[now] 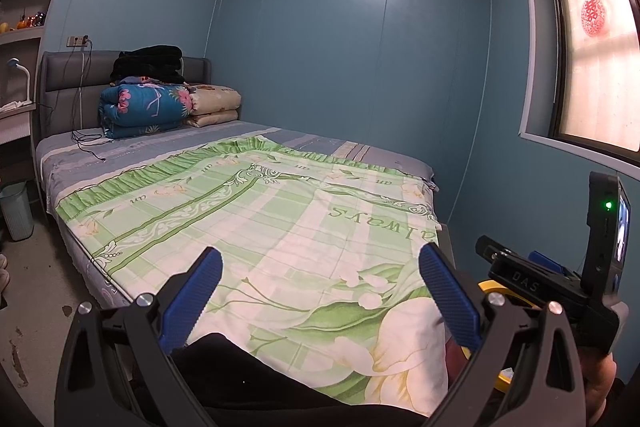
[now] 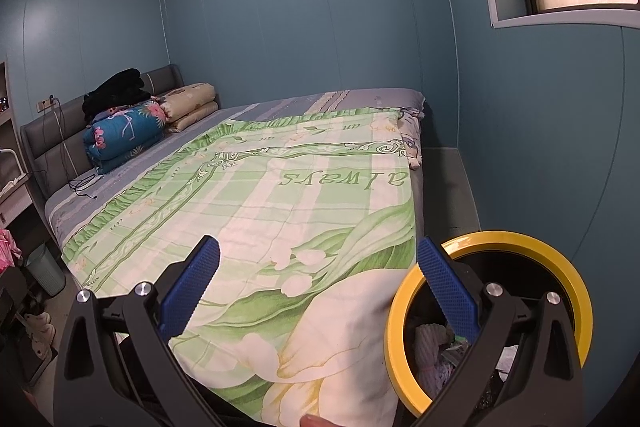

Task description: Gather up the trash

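Note:
A trash bin with a yellow rim [image 2: 404, 327] stands at the foot of the bed on the right; crumpled white trash [image 2: 430, 351] lies inside it. My right gripper [image 2: 318, 267] is open and empty, its right finger over the bin's rim. My left gripper [image 1: 320, 275] is open and empty above the green floral bedspread [image 1: 280, 219]. In the left wrist view the right gripper's body [image 1: 560, 279] and a bit of the yellow rim [image 1: 496, 287] show at the right.
A bed with folded quilts [image 1: 148, 107] and black clothes at the headboard fills the room. A pale bin [image 1: 16, 211] stands on the floor at the left. Blue walls, a window [image 1: 592, 47] at the right, cables [image 1: 86, 141] on the mattress.

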`<state>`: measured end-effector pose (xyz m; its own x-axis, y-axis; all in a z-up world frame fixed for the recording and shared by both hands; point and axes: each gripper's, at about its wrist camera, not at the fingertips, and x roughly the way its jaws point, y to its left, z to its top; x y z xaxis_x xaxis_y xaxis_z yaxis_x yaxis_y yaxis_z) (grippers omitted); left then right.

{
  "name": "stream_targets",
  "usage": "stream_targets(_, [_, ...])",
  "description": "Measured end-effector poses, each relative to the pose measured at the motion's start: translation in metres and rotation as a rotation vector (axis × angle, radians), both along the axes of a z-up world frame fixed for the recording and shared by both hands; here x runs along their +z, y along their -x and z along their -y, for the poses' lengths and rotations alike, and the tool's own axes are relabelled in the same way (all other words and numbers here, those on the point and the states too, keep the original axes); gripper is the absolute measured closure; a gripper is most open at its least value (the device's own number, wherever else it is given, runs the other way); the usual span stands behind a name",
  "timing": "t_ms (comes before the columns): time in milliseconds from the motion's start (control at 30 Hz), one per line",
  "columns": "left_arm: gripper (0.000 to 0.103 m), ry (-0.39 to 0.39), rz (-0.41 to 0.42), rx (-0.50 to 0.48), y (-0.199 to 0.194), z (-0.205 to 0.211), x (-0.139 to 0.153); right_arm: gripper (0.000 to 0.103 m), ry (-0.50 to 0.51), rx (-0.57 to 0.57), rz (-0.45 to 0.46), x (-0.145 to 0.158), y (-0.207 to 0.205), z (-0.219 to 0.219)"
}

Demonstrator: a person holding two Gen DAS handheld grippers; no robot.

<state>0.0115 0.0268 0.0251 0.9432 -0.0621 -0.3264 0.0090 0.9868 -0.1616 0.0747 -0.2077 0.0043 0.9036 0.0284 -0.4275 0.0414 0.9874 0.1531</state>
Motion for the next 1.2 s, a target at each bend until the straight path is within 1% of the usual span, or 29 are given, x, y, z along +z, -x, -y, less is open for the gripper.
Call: stream_targets(1200, [0.008,-0.001,-0.017,-0.020,-0.0028,0.0042,-0.0042,0.008,-0.009,-0.003,-0.022,-0.0079,-0.0029,0.0055])
